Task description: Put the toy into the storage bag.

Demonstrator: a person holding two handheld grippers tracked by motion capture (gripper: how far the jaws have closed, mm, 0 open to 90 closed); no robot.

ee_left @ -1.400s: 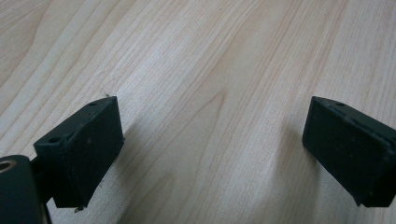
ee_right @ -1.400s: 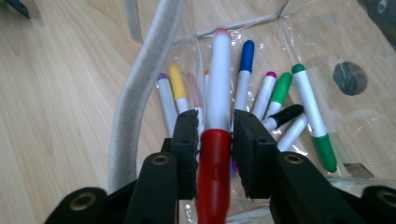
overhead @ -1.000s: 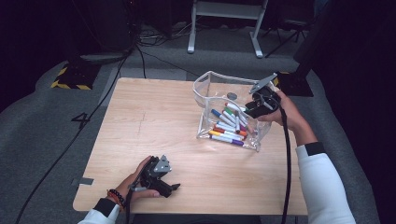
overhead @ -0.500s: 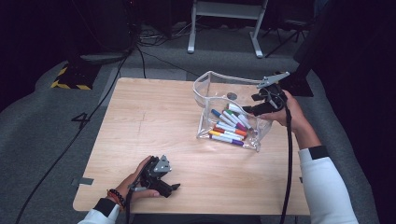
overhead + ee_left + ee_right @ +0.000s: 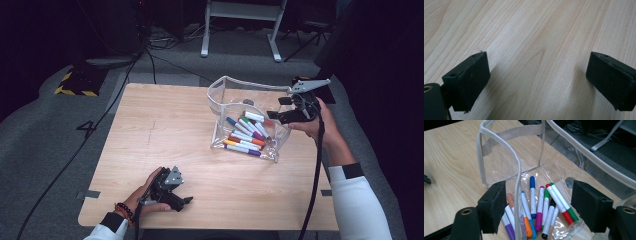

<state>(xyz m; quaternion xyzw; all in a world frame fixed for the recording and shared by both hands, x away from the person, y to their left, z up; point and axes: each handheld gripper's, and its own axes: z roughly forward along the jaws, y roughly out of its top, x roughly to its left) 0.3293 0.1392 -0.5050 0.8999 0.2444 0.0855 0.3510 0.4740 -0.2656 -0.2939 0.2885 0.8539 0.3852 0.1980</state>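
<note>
Desk: pale wood, carrying everything listed here.

Pouch: clear plastic with grey-trimmed rim, standing open on the desk's far right so pens can drop in from above.

Markers: a loose heap lying flat on the pouch floor, caps mixed (blue, green, red, orange, purple). My right gripper view separates them one by one, which the high view blurs together.

My right gripper: beside the pouch's right wall; jaws have just been opening, now apart with nothing pressed between them, though the rim runs up between them.

My left gripper: parked at the near desk edge, likely idle; jaws apart over bare wood.
</note>
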